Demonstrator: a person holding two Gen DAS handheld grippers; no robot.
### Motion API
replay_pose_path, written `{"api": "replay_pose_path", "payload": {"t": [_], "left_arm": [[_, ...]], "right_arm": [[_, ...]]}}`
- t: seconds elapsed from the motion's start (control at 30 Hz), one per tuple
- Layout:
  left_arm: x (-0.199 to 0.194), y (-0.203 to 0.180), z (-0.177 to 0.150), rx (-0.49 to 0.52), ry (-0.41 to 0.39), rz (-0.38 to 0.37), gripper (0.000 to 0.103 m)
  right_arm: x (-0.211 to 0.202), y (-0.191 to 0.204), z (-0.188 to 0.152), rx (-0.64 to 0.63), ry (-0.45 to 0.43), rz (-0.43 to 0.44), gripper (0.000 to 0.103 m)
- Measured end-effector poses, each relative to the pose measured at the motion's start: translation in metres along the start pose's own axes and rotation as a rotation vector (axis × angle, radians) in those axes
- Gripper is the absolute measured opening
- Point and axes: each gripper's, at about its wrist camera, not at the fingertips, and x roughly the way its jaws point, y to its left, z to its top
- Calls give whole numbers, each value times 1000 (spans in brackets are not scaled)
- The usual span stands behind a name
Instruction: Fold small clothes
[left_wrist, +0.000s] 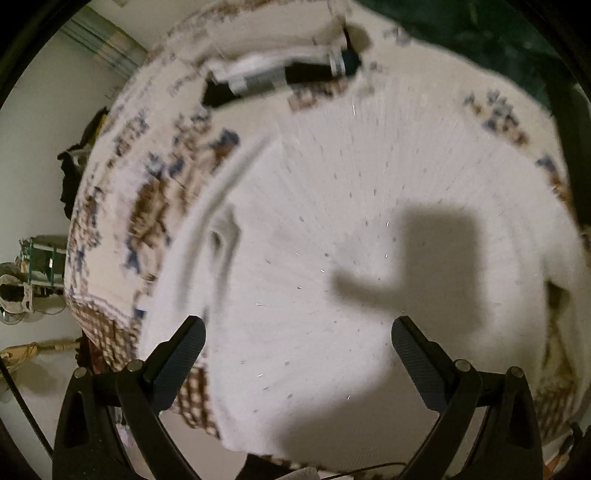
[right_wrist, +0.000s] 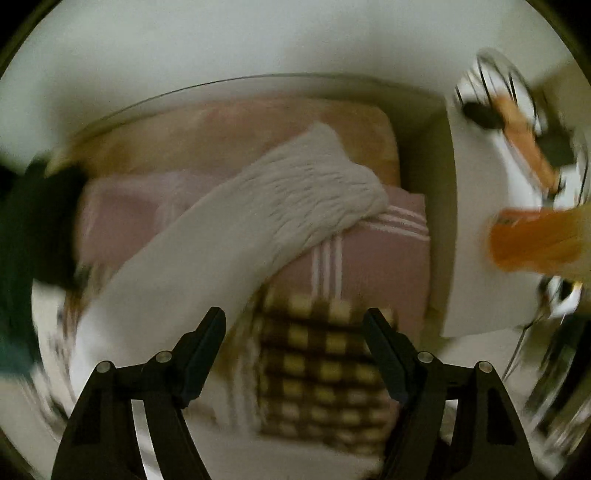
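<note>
- Right now both grippers are spread and hold nothing: left gripper hangs over a white garment spread flat on the patterned cloth; right gripper points at a pale ribbed piece draped over a pink striped fabric.
- We can't tell whether the white garment and the ribbed piece are the same item; both views are motion-blurred.
- Also on the patterned cloth, well apart from the left gripper: a rolled dark-and-grey item, likely a sock pair.
- Step in hand, as we judge it: reaching in for a grasp on the white garment.
- To do it well, we go for an edge or corner, not the flat middle — the left edge fold looks grabbable.
- We pinch only the top layer, or the patterned cloth comes up with it.
- We pair the two grasps on one edge so the fold lands straight.
- We slow down first; blur says we're moving fast.
- A checked fabric lies under the right gripper; we avoid snagging it.
</note>
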Motion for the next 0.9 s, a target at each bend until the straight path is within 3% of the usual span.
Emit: {"api": "replay_pose_path", "payload": {"t": [0.17,0.2,0.23,0.27,0.3,0.47,0.57,0.73,0.83,0.9], "left_arm": [[60,-24,4,12,77,-2,103],[67,-28,7,18,82,-3,103],[74,-31,8,24,86,-3,103],[80,-33,9,28,86,-3,103],[85,-34,10,30,85,-3,103],[96,-38,24,22,75,-21,103],[94,-40,36,21,42,-31,103],[91,-29,48,-5,-3,-39,103],[91,-9,48,-37,-11,-41,103],[93,12,45,-73,-12,-36,103]], "right_arm": [[58,-20,37,198,-39,45,78],[64,-21,40,218,-56,78,71],[67,-20,43,220,-86,97,63],[66,-16,43,204,-118,89,42],[63,-10,44,159,-176,67,11],[23,15,45,-1,-439,-153,10],[10,27,44,-73,-489,-188,10],[-45,84,14,-222,-579,-86,10],[-82,136,-34,-382,-610,25,10],[-105,186,-88,-545,-622,108,10]]}}
